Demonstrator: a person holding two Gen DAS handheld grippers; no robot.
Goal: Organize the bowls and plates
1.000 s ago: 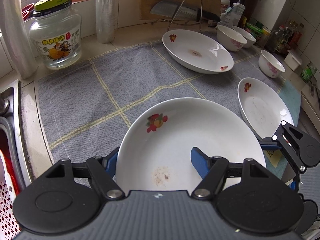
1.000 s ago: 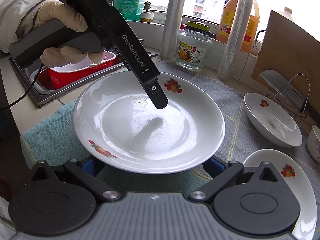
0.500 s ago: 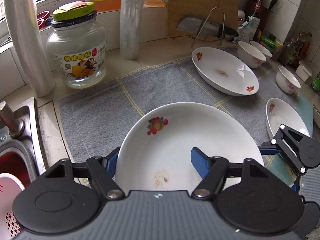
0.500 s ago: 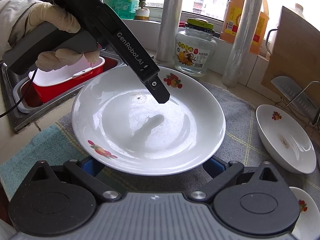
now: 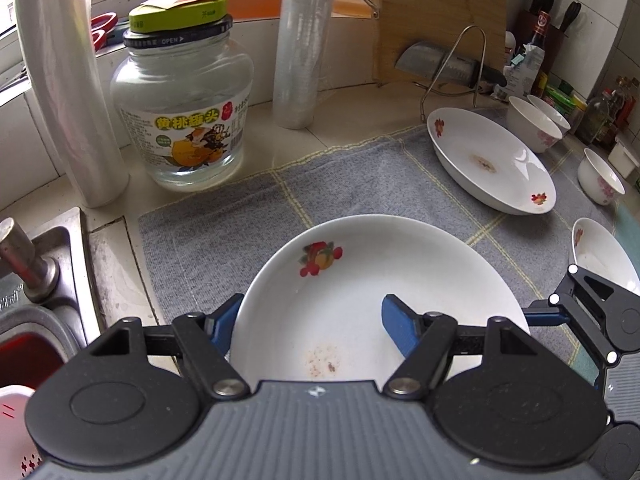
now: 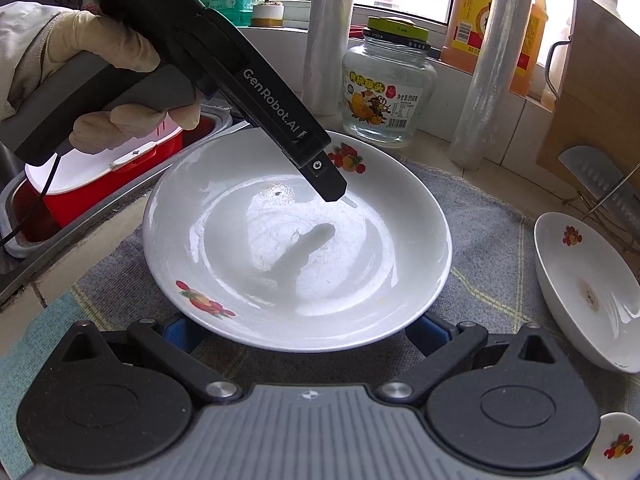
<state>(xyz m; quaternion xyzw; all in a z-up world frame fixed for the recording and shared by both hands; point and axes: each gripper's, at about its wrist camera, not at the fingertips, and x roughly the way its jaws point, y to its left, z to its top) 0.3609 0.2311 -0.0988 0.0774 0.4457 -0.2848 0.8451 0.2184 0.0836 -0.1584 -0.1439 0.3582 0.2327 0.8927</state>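
A white plate (image 5: 360,288) with fruit prints is carried over the grey cloth (image 5: 240,232) between both grippers. My left gripper (image 5: 310,312) is shut on its rim, one blue finger outside and under the edge, the other inside the dish. From the right wrist view that plate (image 6: 280,260) fills the middle, and the left gripper's upper finger (image 6: 326,184) rests just inside its far rim, held by a gloved hand (image 6: 100,48). My right gripper (image 6: 302,330) has its jaws spread wide, both blue fingers lying under the near rim with their tips hidden.
A second plate (image 5: 492,168) and a third plate (image 5: 600,252) lie on the cloth to the right, with small bowls (image 5: 532,128) behind. A glass jar (image 5: 180,120), film rolls, a knife rack (image 5: 452,68) and a cutting board line the back. The sink (image 5: 40,300) with a red basin (image 6: 80,184) is at the left.
Both grippers and the plate between them have travelled along the counter toward the jar and the sink. The other plates have slid to the right of the views. The grip looks unchanged.
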